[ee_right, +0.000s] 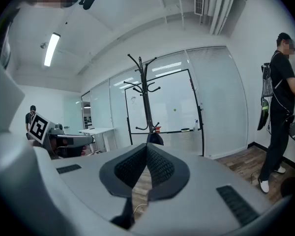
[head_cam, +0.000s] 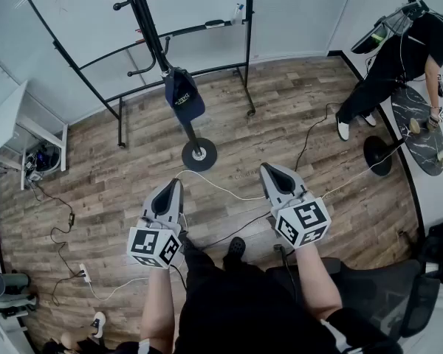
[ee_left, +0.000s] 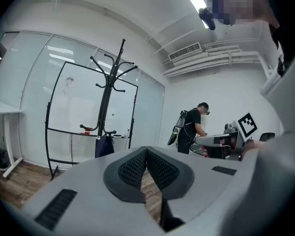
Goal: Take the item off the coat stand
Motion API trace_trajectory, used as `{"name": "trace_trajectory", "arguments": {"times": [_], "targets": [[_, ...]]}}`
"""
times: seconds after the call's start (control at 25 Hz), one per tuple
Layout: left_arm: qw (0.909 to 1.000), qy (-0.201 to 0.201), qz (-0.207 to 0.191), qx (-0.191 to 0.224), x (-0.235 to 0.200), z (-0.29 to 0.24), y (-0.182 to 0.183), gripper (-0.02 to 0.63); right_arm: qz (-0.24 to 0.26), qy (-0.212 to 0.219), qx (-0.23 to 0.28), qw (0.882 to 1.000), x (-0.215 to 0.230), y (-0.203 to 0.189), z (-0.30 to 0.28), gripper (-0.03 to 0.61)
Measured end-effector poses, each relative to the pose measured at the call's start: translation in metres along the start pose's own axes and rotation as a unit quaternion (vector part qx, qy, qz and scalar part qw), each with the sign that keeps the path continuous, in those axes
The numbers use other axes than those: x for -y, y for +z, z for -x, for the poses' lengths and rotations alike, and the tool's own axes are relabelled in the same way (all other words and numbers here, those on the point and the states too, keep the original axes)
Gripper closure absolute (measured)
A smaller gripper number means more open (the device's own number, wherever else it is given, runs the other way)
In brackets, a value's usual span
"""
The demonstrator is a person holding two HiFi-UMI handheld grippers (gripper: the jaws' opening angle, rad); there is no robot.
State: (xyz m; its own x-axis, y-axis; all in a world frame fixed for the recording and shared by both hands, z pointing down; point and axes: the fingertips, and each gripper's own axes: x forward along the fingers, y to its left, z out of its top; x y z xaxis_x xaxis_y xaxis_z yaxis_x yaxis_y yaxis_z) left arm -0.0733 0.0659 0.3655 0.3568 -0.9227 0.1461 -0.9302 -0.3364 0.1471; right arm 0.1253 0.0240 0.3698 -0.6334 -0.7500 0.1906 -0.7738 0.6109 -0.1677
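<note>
- The left hand-held gripper (head_cam: 168, 190) was held low, near the person's body. Its two grey jaws were pressed together and nothing was between them.
- The right hand-held gripper (head_cam: 272, 174) was beside it, a little further to the right. Its jaws were also closed together and held nothing.
- The dark blue fabric cap (head_cam: 183, 94) hung on a low hook of the tall black metal coat stand (head_cam: 145, 21), above the stand's round base (head_cam: 198, 154).
- The cap was on the far side of both grippers and well apart from them. Neither gripper touched it.
- Both grippers pointed roughly toward the stand, and each gripper view showed the cap beyond its jaw tips.
- A large white board in a black metal frame (head_cam: 96, 21) stood just behind the stand.
- A thin white cable (head_cam: 221, 190) lay on the brown wooden plank floor (head_cam: 295, 102), between the base and the grippers.
- At the far right, another person in black clothes (head_cam: 399, 57) stood beside a round dark table (head_cam: 421, 131).
</note>
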Motion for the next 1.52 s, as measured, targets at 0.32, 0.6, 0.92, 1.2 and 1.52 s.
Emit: {"name": "trace_trajectory", "arguments": {"times": [0.32, 0.6, 0.92, 1.2, 1.52], "targets": [[0.9999, -0.011, 0.001, -0.006, 0.005, -0.005, -0.002, 0.598, 0.010, 0.015, -0.007, 1.000, -0.011, 0.003, -0.008, 0.548], [0.9999, -0.009, 0.003, -0.008, 0.003, -0.005, -0.005, 0.598, -0.011, 0.010, -0.002, 1.000, -0.010, 0.002, -0.005, 0.548], [0.9998, -0.006, 0.016, -0.013, -0.013, -0.006, -0.015, 0.598, -0.003, 0.015, -0.026, 1.000, -0.022, -0.011, -0.017, 0.546], [0.9991, -0.023, 0.017, -0.030, -0.044, -0.030, -0.019, 0.598, -0.016, 0.005, -0.040, 0.999, -0.027, -0.010, -0.050, 0.548], [0.9977, -0.049, 0.009, -0.046, -0.088, -0.079, -0.018, 0.598, 0.018, -0.011, -0.049, 0.999, -0.027, 0.000, -0.110, 0.548]]}}
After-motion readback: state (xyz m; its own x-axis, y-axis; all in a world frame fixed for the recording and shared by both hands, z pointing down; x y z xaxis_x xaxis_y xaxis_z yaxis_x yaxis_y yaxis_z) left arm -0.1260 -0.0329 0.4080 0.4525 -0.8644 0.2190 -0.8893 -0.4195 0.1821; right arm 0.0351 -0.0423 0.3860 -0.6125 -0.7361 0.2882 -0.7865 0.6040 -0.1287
